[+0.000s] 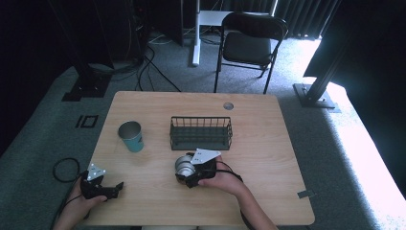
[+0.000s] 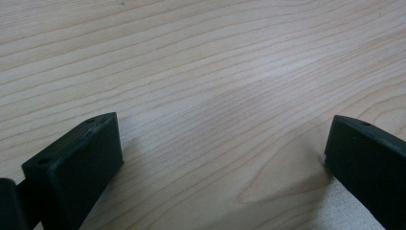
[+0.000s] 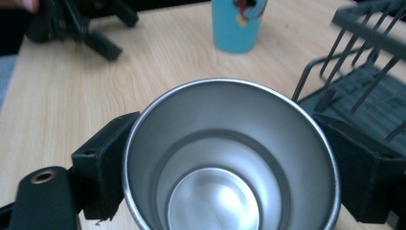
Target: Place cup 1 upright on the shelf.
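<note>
A steel cup [image 1: 181, 164] sits just in front of the black wire rack [image 1: 201, 132], with my right gripper [image 1: 187, 171] shut on it. In the right gripper view I look into the steel cup [image 3: 210, 124], and my right gripper [image 3: 229, 163] has a jaw pressed on each side below the rim. A teal cup [image 1: 130, 135] stands upright left of the rack; this teal cup [image 3: 238, 24] also shows beyond the steel one. My left gripper [image 1: 117, 189] rests at the front left of the table. The left gripper [image 2: 222, 158] is open over bare wood.
The wooden table [image 1: 258, 143] has a round cable hole [image 1: 228, 106] at its far edge. A black chair [image 1: 249, 45] stands beyond the table. A cable loop [image 1: 64, 170] lies on the carpet to the left. The rack [image 3: 364, 62] is close on the right of the steel cup.
</note>
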`<state>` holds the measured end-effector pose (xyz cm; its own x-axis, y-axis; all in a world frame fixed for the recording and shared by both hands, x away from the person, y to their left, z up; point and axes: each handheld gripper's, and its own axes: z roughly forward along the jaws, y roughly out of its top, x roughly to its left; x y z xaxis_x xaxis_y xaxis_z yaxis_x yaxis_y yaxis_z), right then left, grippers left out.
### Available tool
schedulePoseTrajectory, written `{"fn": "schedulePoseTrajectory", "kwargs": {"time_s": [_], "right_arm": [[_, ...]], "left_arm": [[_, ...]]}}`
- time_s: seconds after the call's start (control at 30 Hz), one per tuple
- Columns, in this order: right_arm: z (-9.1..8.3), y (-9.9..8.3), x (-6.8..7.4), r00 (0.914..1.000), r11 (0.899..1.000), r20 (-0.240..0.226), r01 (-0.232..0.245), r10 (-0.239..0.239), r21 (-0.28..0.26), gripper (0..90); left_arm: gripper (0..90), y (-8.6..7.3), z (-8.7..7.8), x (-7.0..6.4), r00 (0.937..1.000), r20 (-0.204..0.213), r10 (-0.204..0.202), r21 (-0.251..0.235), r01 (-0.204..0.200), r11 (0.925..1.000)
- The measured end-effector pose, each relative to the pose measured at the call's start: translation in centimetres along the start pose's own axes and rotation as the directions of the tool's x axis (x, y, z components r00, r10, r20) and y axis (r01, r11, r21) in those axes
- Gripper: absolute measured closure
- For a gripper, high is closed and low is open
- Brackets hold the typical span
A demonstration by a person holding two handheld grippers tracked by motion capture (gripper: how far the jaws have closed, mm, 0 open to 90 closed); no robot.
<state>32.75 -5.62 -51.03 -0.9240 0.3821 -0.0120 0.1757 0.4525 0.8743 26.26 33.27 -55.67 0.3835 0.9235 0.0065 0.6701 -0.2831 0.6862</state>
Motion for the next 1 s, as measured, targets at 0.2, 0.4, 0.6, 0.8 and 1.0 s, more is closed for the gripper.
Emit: {"fn": "schedulePoseTrajectory", "kwargs": {"time_s": [0.2, 0.4, 0.6, 0.8, 1.0], "right_arm": [[-0.9, 1.5, -0.2, 0.9999, 1.000, 0.016, 0.001, 0.000, -0.011, 13.3], [-1.8, 2.8, -0.4, 0.9999, 0.999, 0.011, 0.003, -0.002, -0.032, 13.3], [-2.6, 4.6, -0.7, 0.9999, 0.998, 0.013, 0.006, -0.005, -0.057, 13.3], [-3.4, 6.4, -1.2, 0.9995, 0.997, 0.031, -0.001, 0.003, -0.077, 13.3], [-4.1, 7.7, -1.9, 0.9981, 0.993, 0.057, -0.014, 0.021, -0.114, 13.3]], "left_arm": [[0.3, 0.0, 0.0, 0.0, 1.0000, 0.000, -0.001, -0.001, 0.001, 1.0000], [0.3, 0.0, 0.0, 0.0, 1.0000, 0.000, -0.001, -0.001, 0.001, 1.0000], [0.3, 0.0, 0.0, 0.0, 1.0000, -0.001, 0.000, -0.002, 0.000, 1.0000], [0.3, 0.0, 0.0, 0.0, 1.0000, -0.001, 0.000, -0.001, 0.000, 1.0000], [0.3, 0.0, 0.0, 0.0, 1.0000, -0.001, 0.000, -0.002, 0.000, 1.0000]]}}
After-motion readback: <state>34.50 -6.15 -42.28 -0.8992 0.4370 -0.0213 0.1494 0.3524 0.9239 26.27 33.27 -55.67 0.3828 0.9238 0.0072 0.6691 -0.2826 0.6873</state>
